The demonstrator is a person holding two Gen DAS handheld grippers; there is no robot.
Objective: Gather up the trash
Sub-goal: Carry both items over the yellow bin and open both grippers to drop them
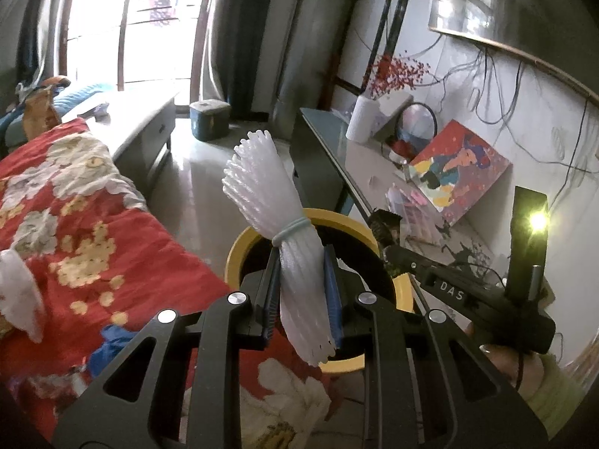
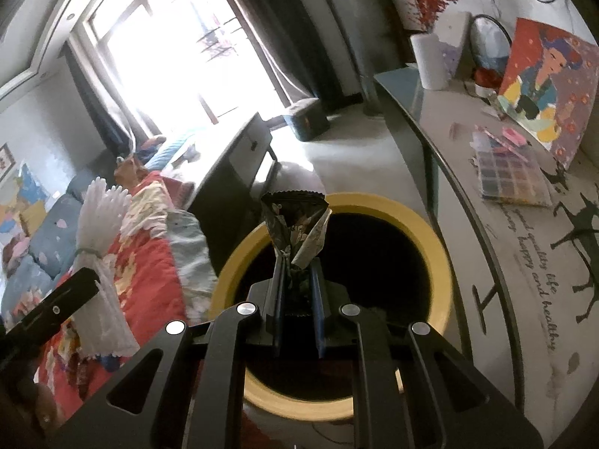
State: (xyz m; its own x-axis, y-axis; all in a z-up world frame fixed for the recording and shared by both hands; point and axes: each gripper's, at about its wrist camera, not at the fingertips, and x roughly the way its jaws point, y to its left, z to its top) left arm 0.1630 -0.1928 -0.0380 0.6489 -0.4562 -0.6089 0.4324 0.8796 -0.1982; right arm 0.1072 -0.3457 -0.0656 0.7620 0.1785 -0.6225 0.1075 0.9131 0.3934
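Left gripper (image 1: pixel 303 292): black two-finger tool with blue ribbed pads, clenched on the white foam-net sleeve bundle (image 1: pixel 277 239), angled downward over the bin
Foam bundle: one roll of soft, ridged white netting, tied round its middle with a pale green rubber band (image 1: pixel 290 230); the top fans out into frayed strands, the lower end sticks out below the pads
Right gripper (image 2: pixel 297 284): same black build, jaws nearly closed, grasping a dark crinkled foil wrapper (image 2: pixel 295 224) by its pinched lower part (its serrated top edge flares open above the fingers)
Bin: one round waste bin with a smooth yellow plastic rim (image 2: pixel 430 232) and a black interior, standing on the pale floor between the bed and the table; both held items hang above its mouth
Hand: in the left view a person's hand (image 1: pixel 524 359) with a light green knit cuff grips the right tool's handle
Bedding: red quilt with cream and yellow flowers (image 1: pixel 75 224), soft and rumpled, just beside the bin
Table: glossy glass-topped desk (image 2: pixel 430 112) bearing one white paper roll (image 2: pixel 430 61), one colourful painted canvas (image 2: pixel 550 86) and one gridded paint palette (image 2: pixel 513 179)
Count: two grippers, two pieces of trash, one bin
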